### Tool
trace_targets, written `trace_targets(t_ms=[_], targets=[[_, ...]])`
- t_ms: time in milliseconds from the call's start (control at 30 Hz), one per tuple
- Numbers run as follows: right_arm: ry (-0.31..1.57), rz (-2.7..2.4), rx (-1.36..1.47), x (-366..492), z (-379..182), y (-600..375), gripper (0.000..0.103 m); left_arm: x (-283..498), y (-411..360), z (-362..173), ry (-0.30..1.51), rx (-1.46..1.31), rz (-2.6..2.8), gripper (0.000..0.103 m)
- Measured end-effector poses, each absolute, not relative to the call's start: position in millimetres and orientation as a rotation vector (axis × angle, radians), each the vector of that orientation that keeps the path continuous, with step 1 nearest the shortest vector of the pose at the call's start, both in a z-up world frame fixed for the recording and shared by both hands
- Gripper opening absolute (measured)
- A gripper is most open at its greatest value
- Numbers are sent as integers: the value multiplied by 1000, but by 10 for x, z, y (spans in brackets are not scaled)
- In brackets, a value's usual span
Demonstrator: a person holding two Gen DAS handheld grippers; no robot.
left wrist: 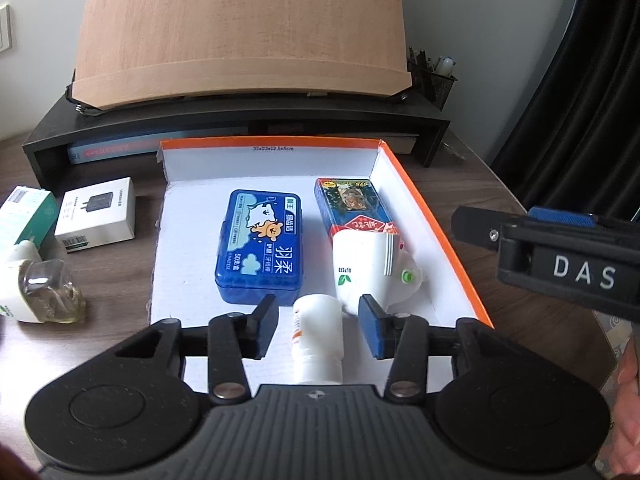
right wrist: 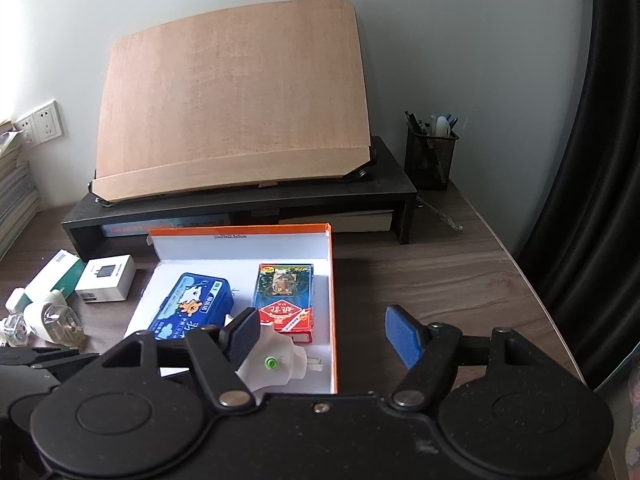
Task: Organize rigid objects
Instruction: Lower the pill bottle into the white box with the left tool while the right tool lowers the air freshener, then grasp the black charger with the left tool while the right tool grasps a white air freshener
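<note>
Inside tray (left wrist: 436,216), bottle (left wrist: 318,336) lies between left fingers (left wrist: 266,328), seemingly untouched.

The bottle's (left wrist: 318,340) lower end is hidden behind the left gripper's body. The white plug-in device (right wrist: 276,364) is partly covered in the right view. The pen cup's (left wrist: 434,76) contents are too small to tell.
</note>
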State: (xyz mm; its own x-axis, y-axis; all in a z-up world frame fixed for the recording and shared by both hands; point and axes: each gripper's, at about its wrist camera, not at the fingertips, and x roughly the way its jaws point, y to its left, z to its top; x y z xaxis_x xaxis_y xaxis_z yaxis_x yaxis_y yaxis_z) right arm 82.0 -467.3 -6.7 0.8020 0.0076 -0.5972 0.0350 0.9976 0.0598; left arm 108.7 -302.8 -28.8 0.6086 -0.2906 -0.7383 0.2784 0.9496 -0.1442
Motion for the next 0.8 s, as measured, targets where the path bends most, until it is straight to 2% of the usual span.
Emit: trace_targets(t_ms=[100,400,800], targets=[[641,-18,70,795,-51,-4646,84,1056,-2981,-228,852,-15,-306,61],[659,-15,76,729,-12,-4462,86,978,-2684,-70,846,-16,-230,81],[673,42,75,672,49,-3880,87,862,-2064,32,847,-35,-150,83]])
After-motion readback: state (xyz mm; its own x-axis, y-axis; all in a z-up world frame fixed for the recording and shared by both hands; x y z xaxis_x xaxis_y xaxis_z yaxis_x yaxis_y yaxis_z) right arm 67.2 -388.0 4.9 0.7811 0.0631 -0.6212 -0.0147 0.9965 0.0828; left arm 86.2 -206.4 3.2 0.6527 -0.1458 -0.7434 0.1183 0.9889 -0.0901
